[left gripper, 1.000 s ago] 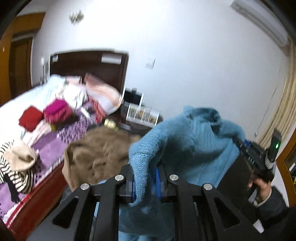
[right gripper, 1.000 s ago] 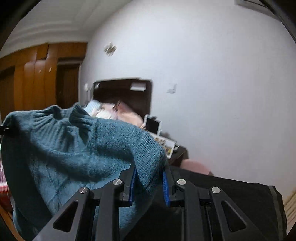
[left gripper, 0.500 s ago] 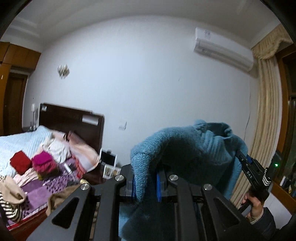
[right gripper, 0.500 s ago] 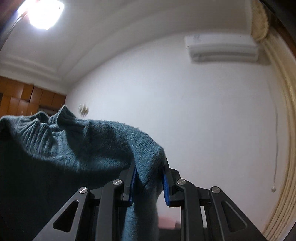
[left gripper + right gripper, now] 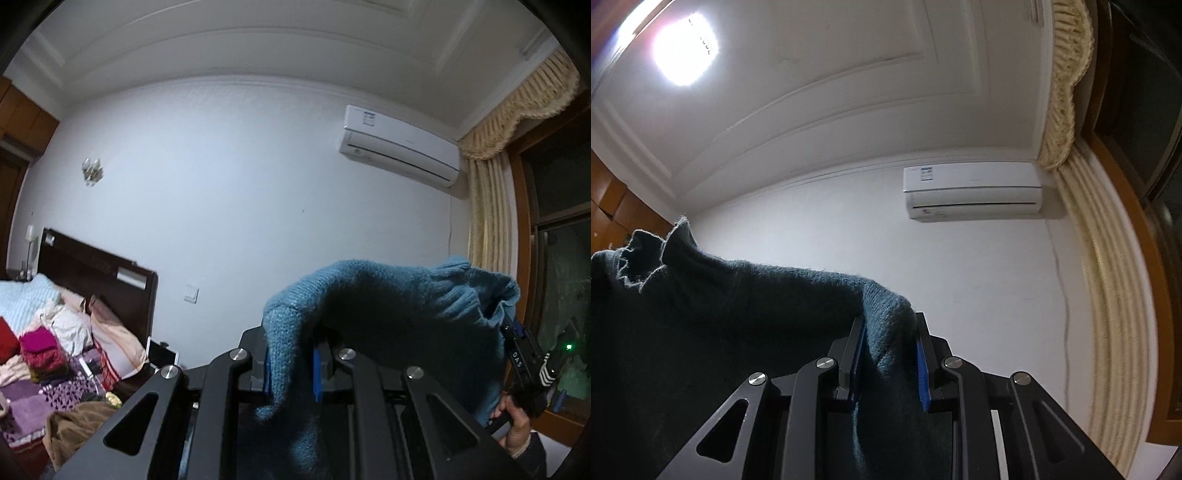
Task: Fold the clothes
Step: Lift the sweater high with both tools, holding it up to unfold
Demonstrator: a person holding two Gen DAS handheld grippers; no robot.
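Observation:
A teal knitted sweater (image 5: pixel 388 302) hangs stretched between both grippers, high in the air. My left gripper (image 5: pixel 290 363) is shut on one shoulder of it. The right gripper (image 5: pixel 511 330), seen at the far right of the left wrist view in a person's hand (image 5: pixel 515 430), grips the other shoulder. In the right wrist view the sweater (image 5: pixel 738 314) looks dark and drapes to the left, its ribbed collar near the left edge. There my right gripper (image 5: pixel 888 363) is shut on the knit fold. The lower part of the sweater is hidden below both views.
A bed (image 5: pixel 33 402) with a dark headboard (image 5: pixel 99 273) lies at the lower left, strewn with folded and loose clothes; a brown garment (image 5: pixel 77 424) hangs over its corner. An air conditioner (image 5: pixel 971 192) and cream curtains (image 5: pixel 487 221) line the far wall. A ceiling lamp (image 5: pixel 685 50) glares.
Both grippers rose and tilted upward with the sweater held between them. The bed has dropped to the lower left of the left view, and the right view now faces ceiling and air conditioner.

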